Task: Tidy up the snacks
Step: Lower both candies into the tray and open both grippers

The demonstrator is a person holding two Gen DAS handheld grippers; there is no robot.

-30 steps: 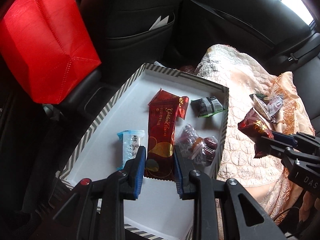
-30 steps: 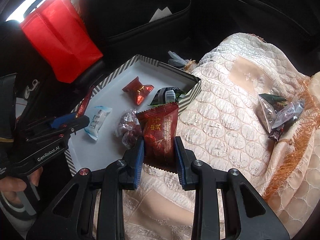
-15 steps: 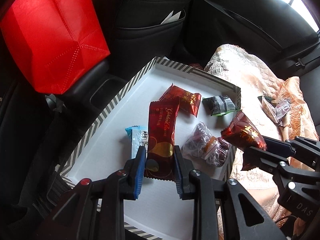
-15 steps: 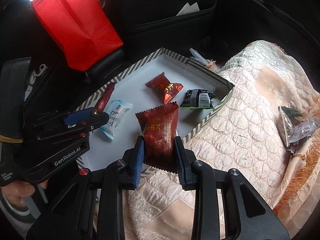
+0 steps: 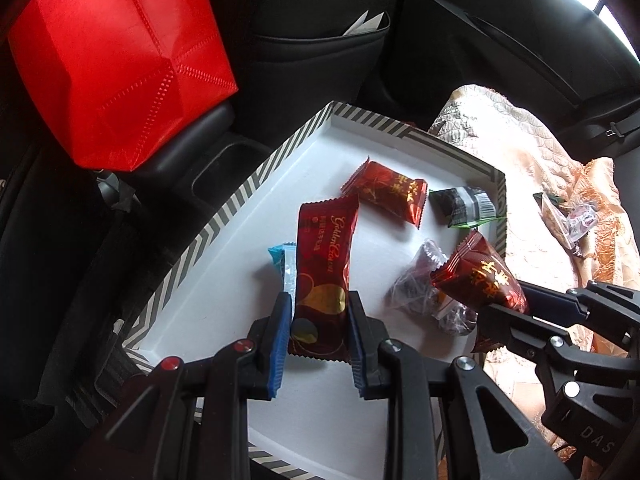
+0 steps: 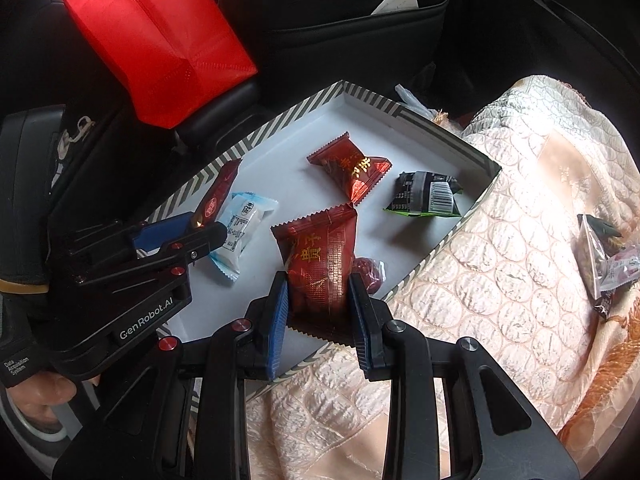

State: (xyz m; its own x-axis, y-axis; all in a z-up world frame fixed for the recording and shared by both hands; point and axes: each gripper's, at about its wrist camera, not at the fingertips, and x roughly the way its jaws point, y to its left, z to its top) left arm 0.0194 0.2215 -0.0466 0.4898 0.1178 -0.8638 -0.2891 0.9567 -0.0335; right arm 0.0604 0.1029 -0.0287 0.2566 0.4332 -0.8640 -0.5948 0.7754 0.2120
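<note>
A white tray with a striped rim (image 5: 224, 216) (image 6: 436, 132) lies on a car seat. My left gripper (image 5: 318, 330) is shut on a long dark red Golden Crown snack bar (image 5: 324, 264), held above the tray's near part. My right gripper (image 6: 320, 312) is shut on a red candy packet (image 6: 324, 260), over the tray's right edge; it shows in the left wrist view (image 5: 480, 276) too. In the tray lie a red packet (image 5: 386, 192) (image 6: 352, 170), a black-green packet (image 5: 466, 206) (image 6: 426, 196), a blue-white packet (image 6: 244, 236) and a clear bag of dark red fruit (image 5: 420, 288).
A red fabric bag (image 5: 112, 56) (image 6: 160, 40) stands left of the tray on the console. A quilted peach blanket (image 6: 520, 220) covers the seat to the right, with a few loose packets (image 6: 608, 260) on it. A dark seat back with a pocket (image 5: 320, 40) is behind.
My right gripper has carried the red packet left, from over the blanket to over the tray's right edge. My left gripper still holds the bar and has shifted slightly over the tray.
</note>
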